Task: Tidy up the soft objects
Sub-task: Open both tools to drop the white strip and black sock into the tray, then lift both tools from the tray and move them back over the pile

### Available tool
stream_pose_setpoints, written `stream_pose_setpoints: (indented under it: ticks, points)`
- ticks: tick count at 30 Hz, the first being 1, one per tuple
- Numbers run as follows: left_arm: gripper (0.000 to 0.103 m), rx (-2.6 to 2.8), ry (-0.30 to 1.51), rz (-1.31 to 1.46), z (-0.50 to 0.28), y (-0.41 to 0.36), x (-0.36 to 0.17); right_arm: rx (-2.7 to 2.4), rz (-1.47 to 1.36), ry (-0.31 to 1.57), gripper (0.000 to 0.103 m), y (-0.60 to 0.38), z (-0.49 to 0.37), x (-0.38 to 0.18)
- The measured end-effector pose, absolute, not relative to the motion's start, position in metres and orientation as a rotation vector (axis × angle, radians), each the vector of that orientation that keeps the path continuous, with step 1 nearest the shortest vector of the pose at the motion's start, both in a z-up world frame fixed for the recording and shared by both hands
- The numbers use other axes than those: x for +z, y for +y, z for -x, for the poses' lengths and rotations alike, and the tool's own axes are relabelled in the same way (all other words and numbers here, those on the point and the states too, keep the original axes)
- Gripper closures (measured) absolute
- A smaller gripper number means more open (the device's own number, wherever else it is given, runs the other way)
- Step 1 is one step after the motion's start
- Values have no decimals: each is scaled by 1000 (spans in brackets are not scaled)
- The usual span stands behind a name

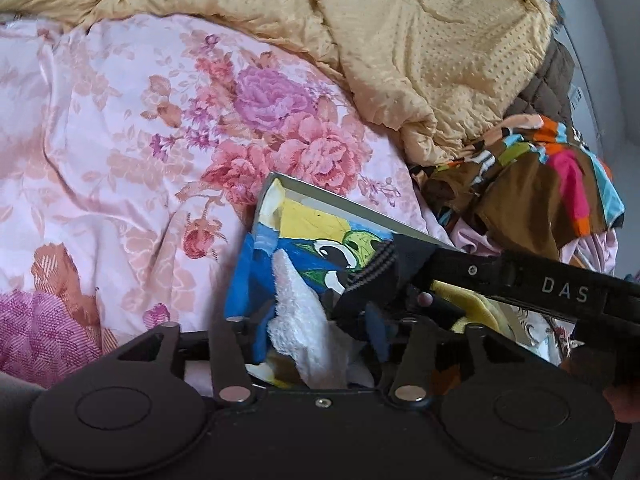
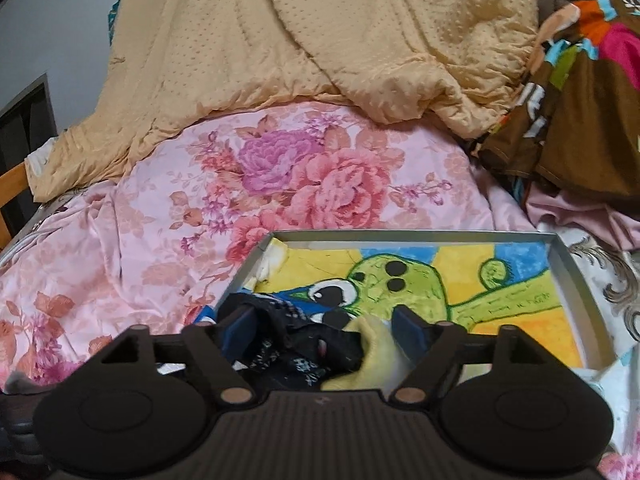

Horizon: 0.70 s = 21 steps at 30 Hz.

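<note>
Both wrist views are aimed low and close over the bed; the grey tray (image 1: 340, 196) (image 2: 560, 248) and floral quilt (image 1: 120, 140) (image 2: 160, 208) are shared.

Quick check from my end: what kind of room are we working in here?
Most likely a bedroom, working on a bed: a pink floral bedspread covers the surface, a yellow quilt is heaped behind it, and colourful clothes are piled to the right.

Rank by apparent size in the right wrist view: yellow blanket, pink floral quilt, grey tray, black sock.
1. Yellow blanket and pink floral quilt: similar spread, too close to rank.
2. Grey tray.
3. Black sock, although nearest the camera.
</note>
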State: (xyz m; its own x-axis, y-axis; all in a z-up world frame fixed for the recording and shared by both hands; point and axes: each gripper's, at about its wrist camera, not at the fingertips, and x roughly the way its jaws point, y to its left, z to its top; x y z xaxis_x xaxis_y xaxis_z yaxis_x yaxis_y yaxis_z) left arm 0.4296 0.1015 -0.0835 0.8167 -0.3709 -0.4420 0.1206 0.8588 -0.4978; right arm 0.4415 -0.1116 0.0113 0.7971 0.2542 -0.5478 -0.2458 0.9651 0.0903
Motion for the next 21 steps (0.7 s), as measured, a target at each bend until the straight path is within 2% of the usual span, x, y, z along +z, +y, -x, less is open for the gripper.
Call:
stream_pose_setpoints:
  ticks: [5, 13, 16, 21]
  points:
    - [39, -264, 563, 428, -419, 95, -76, 253, -39, 594, 12, -127, -433, 15]
    - [17, -189, 521, 363, -392, 98, -54, 268, -57, 527, 1, -146, -401, 36]
    - [10, -168, 497, 343, -379, 101, -43, 278, -58, 500, 0, -149, -385, 47]
    - [4, -141, 460, 331, -352, 103, -20, 298, -47, 450, 0, -150, -356, 63]
